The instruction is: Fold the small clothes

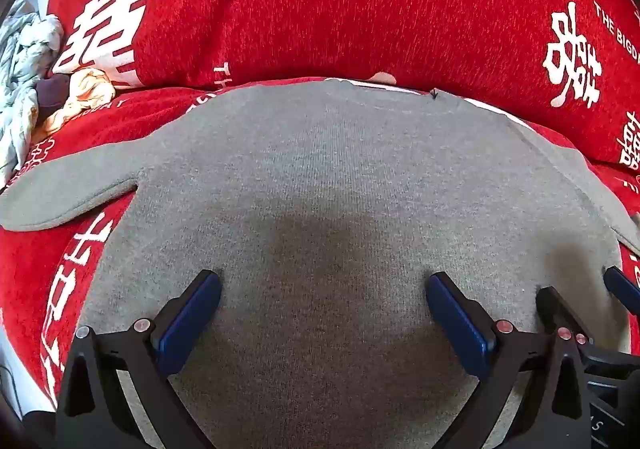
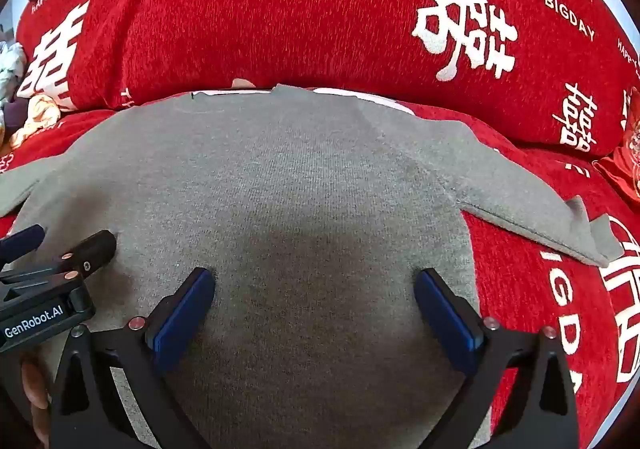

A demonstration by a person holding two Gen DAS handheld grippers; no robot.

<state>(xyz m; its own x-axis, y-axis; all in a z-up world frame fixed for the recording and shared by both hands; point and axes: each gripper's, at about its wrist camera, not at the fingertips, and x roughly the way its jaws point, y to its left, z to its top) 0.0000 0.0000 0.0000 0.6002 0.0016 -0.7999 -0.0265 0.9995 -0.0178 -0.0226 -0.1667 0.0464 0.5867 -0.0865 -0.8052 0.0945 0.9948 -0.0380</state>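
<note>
Grey knit top [image 1: 320, 177] lies spread flat on a red sofa cover [image 1: 360, 9], directly beneath both tools. Left hand-held gripper [image 1: 323, 297] and right hand-held gripper [image 2: 314, 293] hang side by side over its lower body, jaws spread wide, nothing between them. Bare red cloth lies beyond each sleeve edge. Only the left view shows crumpled clothes [image 1: 24, 61] far to its left; only the right view shows the folded-back right sleeve tip [image 2: 588, 225].

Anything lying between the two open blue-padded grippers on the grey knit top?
Nothing: only bare grey knit top lies between the left gripper and right gripper, seen in both wrist views.
</note>
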